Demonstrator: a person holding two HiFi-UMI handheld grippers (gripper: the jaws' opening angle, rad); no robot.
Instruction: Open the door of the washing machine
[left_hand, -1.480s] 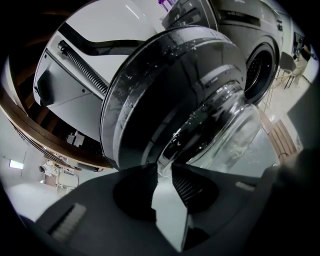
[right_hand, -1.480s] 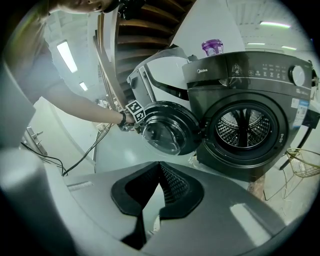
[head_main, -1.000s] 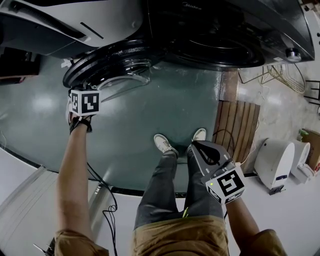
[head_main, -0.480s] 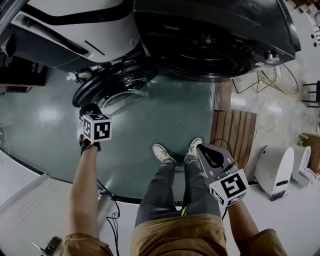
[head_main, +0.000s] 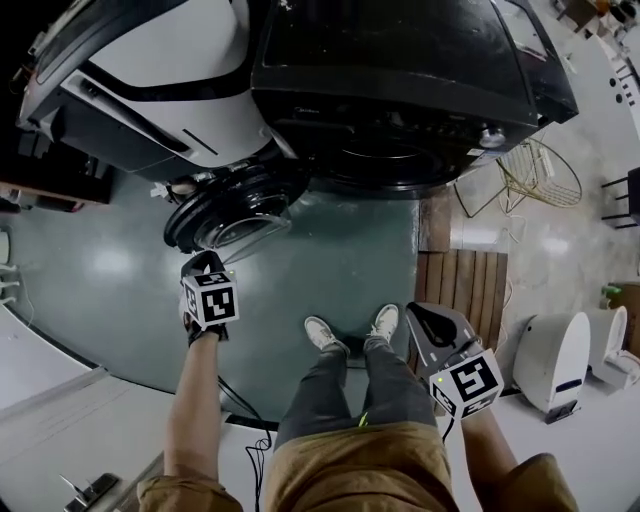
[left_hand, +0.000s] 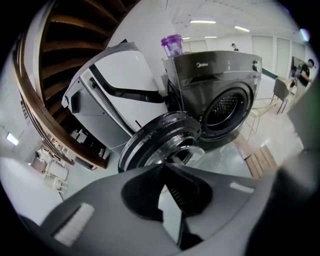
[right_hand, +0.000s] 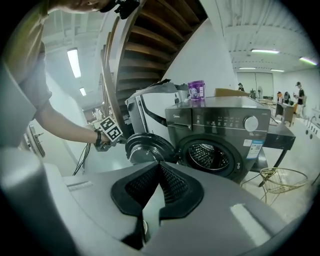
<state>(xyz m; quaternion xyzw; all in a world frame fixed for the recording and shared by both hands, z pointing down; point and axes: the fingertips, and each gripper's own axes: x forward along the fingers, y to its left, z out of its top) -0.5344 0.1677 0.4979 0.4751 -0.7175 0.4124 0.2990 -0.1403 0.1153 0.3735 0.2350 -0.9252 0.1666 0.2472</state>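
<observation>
**Materials and shapes.** The floor (head_main: 330, 250) is glossy green. The washer (right_hand: 225, 125) is a dark grey box-shaped front-loader with a round opening onto a perforated steel drum (right_hand: 210, 155). A white-cased machine (head_main: 170, 90) with a black stripe leans beside the washer's left side. The door (head_main: 225, 212) is round, with a glossy black rim and a clear glass bowl. It stands swung wide open at the left edge of the opening, over the floor.

**Hand pose.**
- The left gripper (head_main: 200, 265) is held on an outstretched arm and points down at the door. It is near the door but apart from it. Its jaws are pressed together at the tips and hold nothing.
- The right gripper (head_main: 415, 310) is held beside the person's right leg, well apart from the washer. Its ribbed jaws are also pressed together on nothing.

**Surroundings.**
- A slatted wooden board (head_main: 465, 285) lies on the floor at the washer's right front corner.
- A gold wire basket (head_main: 545, 175) stands just beside the washer's right side.
- A purple cup (right_hand: 196, 91) stands on the washer's top, at its left edge.
</observation>
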